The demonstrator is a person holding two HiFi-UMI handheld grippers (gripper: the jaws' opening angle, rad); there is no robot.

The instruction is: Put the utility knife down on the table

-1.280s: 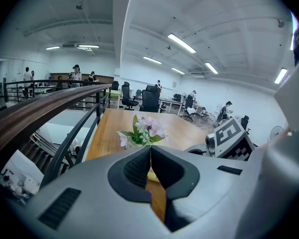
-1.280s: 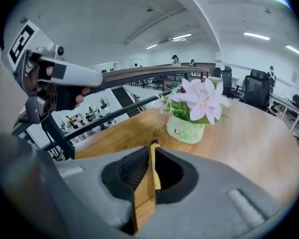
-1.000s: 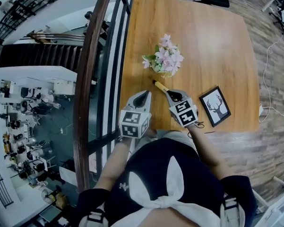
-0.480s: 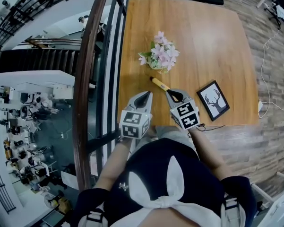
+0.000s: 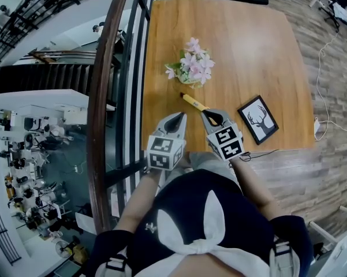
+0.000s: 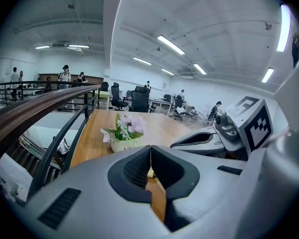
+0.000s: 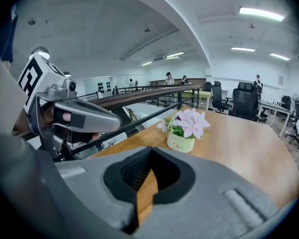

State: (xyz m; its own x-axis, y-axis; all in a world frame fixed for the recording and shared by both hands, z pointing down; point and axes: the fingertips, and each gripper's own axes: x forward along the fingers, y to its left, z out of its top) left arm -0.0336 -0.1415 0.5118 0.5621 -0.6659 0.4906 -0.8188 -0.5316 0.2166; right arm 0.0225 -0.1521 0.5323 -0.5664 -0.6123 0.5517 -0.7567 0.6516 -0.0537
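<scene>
Left gripper (image 5: 178,117): jaws pressed together, pointing forward and tilted down.
Right gripper (image 5: 208,115): jaws pressed together, tilted down, just beside the left one.
Left arm (image 5: 140,198): reaches forward from the torso.
Right arm (image 5: 251,184): reaches forward, angled inward.

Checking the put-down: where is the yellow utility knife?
Head view: the yellow utility knife lies on the left half of the wooden table, between the pot of pink flowers and the right gripper.

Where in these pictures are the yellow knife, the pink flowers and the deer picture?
utility knife (image 5: 191,101): head view, on its yellow body.
pink flowers (image 5: 191,64): head view, middle of the blossoms.
deer picture (image 5: 258,120): head view, on the deer drawing inside the frame.
</scene>
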